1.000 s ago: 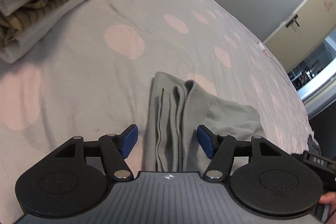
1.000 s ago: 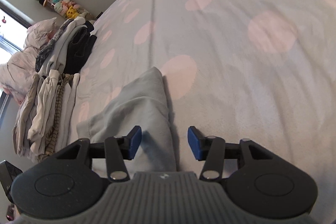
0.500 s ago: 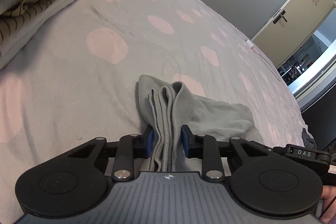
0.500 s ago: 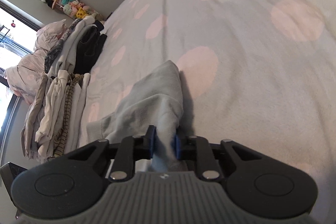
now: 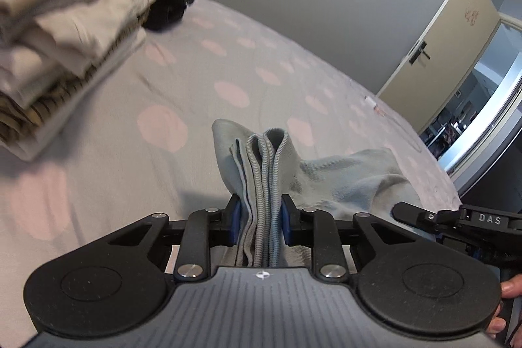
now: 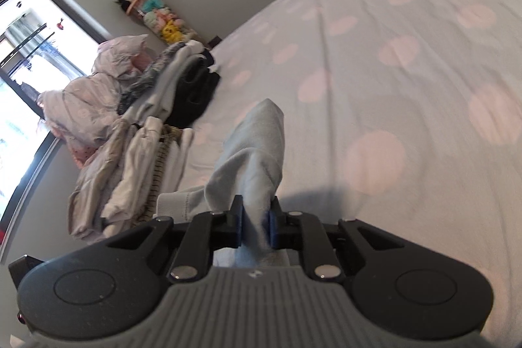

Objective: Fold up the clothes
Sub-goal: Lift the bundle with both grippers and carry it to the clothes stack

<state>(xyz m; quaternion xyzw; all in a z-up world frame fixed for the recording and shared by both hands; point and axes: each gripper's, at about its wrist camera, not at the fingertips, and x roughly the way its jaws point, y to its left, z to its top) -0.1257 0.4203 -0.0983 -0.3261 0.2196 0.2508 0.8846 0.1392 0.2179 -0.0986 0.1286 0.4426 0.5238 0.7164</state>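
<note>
Left wrist | stack of folded clothes [image 5: 65, 31] blurred, cut off at frame edge

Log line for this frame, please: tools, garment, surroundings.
left tool: closing on ribbed hem | right tool: shut on plain end | grey garment: bunched between both | folded stack: on bedspread

Ribbed pale knit garment [image 5: 267, 172], matt cotton-like spotted bedspread [image 5: 182, 93], matt black plastic left tool [image 5: 259, 222]

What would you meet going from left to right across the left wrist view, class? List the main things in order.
Stack of folded clothes → pale grey garment pinched in the left gripper → right gripper → cream door → the doorway's bright opening.
</note>
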